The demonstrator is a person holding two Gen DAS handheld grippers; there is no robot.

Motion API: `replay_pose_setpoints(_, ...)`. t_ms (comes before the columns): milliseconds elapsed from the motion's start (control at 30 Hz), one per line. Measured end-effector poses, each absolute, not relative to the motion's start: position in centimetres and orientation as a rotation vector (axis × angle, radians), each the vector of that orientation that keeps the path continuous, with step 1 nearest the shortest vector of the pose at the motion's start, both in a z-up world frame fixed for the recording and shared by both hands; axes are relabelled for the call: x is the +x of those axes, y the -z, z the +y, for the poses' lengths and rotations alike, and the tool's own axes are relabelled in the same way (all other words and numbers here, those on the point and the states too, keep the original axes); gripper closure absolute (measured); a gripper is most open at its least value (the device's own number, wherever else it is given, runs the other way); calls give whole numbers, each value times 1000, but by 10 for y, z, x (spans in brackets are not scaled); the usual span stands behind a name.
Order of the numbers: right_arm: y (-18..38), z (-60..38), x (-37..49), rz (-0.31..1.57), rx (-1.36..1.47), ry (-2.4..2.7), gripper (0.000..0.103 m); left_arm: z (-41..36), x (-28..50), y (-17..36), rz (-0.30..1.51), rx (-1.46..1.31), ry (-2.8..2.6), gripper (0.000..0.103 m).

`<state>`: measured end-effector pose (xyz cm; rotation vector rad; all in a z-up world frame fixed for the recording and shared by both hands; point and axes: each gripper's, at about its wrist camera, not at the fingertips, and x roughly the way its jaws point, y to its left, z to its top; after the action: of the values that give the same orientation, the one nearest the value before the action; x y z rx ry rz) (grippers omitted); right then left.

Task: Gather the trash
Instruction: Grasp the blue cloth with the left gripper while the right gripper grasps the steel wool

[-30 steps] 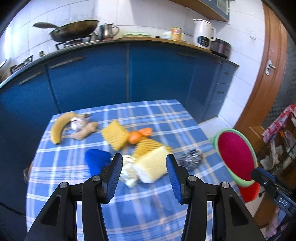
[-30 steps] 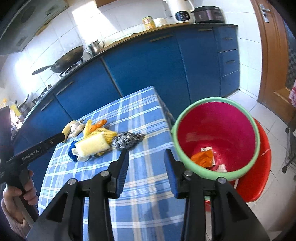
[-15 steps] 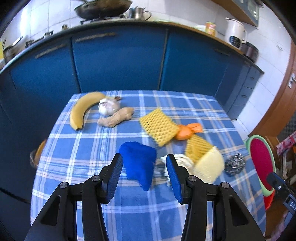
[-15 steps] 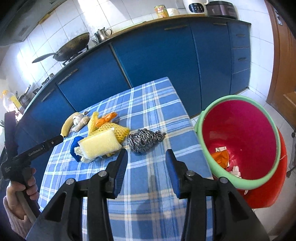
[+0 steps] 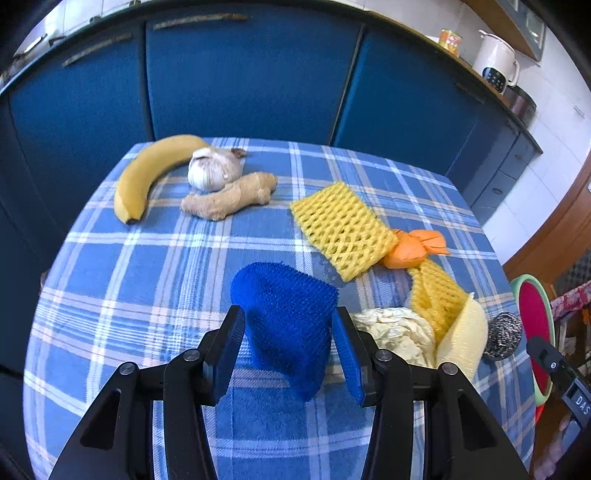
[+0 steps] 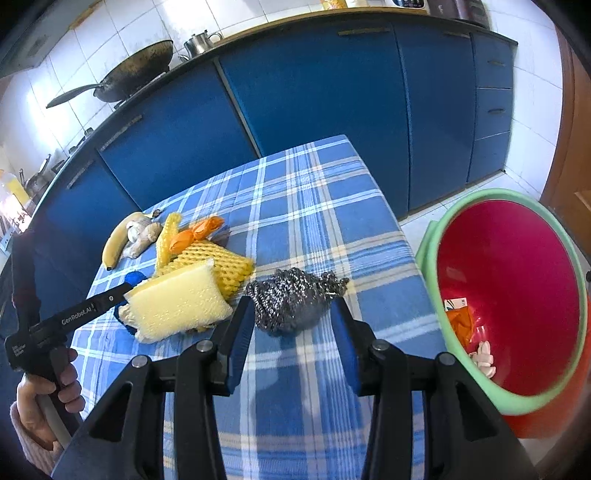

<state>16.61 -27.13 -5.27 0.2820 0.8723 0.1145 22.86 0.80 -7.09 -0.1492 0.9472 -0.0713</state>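
Left hand-held gripper (image 5: 288, 354) open around fuzzy blue cloth (image 5: 286, 321); right hand-held gripper (image 6: 294, 343) open, bumpy steel scrubber (image 6: 291, 299) at 12 o'clock.

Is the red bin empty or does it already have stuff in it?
Not empty. The bin holds an orange wrapper and some pale scraps near the bottom; most of it is free.

Blue cabinets (image 6: 317, 110) run behind the checked tabletop (image 6: 314, 206), white wall tiles (image 6: 122, 22) above them.
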Motion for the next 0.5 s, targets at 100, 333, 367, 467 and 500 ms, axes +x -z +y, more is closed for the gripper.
replay_pose_setpoints(100,58,-270,172,885,280,-115,58,10,231,77,958,-158,73,53)
replay_pose_setpoints(333,67,-268,179,901,287,-118,58,9,234,82,954,-154,79,53)
replay_pose_setpoints(367,68,-267,180,903,286,-116,58,9,234,83,951,-151,79,53)
replay_pose_setpoints(467,72,-267,185,914,293,-119,58,7,235,84,944,-141,80,53)
replay_pose_setpoints(500,74,-266,186,919,296,-122,58,7,235,84,942,-140,81,53)
